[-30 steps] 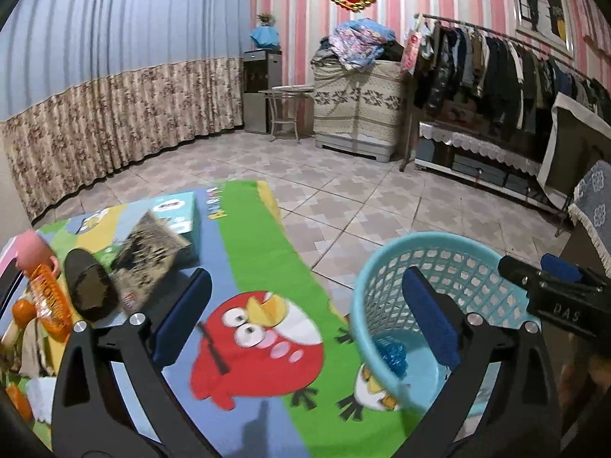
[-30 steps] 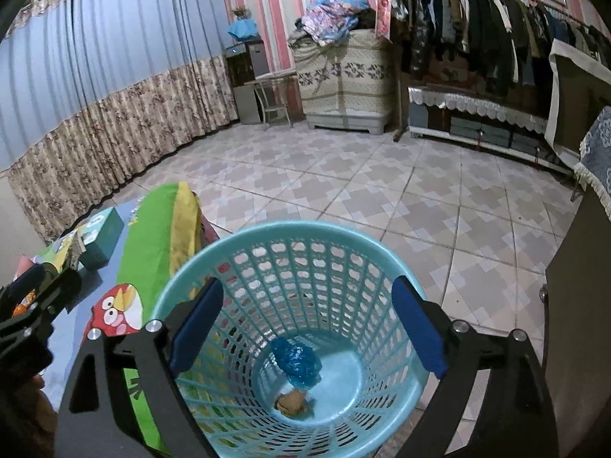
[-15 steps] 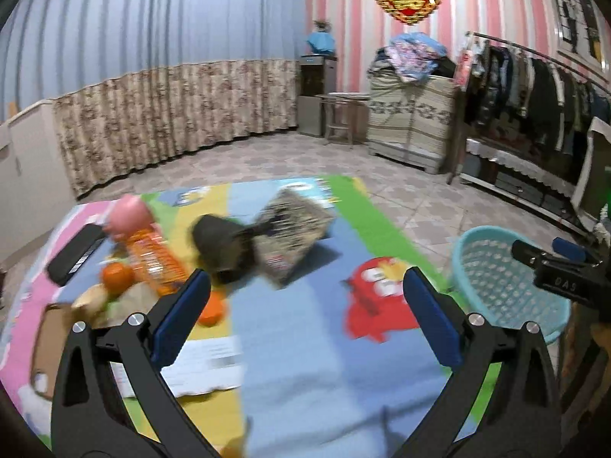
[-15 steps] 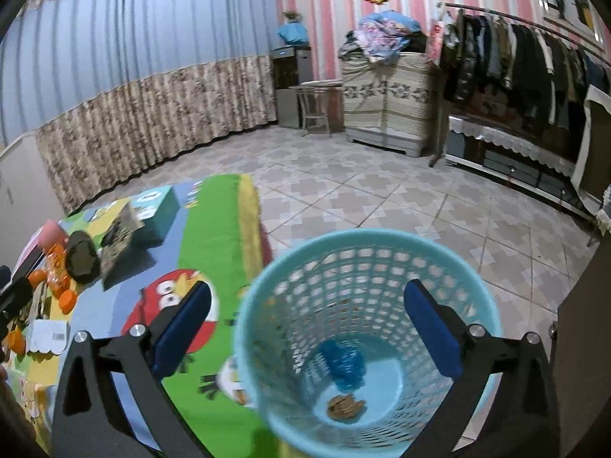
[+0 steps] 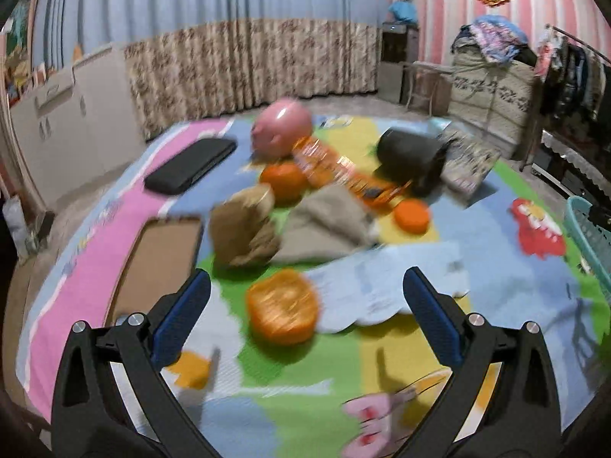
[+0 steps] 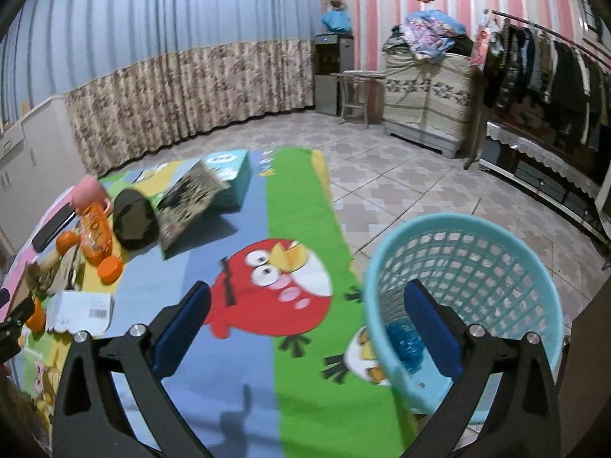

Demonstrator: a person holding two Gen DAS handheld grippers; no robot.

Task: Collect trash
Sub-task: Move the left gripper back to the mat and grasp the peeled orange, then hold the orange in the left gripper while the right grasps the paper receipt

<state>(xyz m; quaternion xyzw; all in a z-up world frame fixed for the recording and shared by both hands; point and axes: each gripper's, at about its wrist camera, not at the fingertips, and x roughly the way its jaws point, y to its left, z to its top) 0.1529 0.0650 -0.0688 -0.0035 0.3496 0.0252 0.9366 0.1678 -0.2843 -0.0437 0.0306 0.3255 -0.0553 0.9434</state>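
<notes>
My left gripper (image 5: pixel 305 316) is open and empty above the play mat, with an orange fruit (image 5: pixel 282 312) lying between its fingers' line. Just beyond lie a white paper sheet (image 5: pixel 389 286), crumpled brown paper (image 5: pixel 244 229), a grey-brown wrapper (image 5: pixel 324 225) and an orange snack packet (image 5: pixel 336 168). My right gripper (image 6: pixel 305 328) is open and empty, at the left rim of the turquoise basket (image 6: pixel 477 267). Blue crumpled trash (image 6: pixel 404 343) lies inside the basket. The basket's edge shows at the right in the left wrist view (image 5: pixel 592 236).
On the mat (image 5: pixel 305 400) lie a pink ball (image 5: pixel 282 129), a black phone-like case (image 5: pixel 191 164), a brown board (image 5: pixel 160 255), a dark pouch (image 5: pixel 408 156), a patterned box (image 6: pixel 191 206) and two more oranges (image 5: pixel 411 216). Tiled floor (image 6: pixel 401 175), curtains and a clothes rack surround.
My left gripper has swung left and down toward the clutter on the mat, now blurred. My right gripper has drifted left off the basket's middle to its left rim.
</notes>
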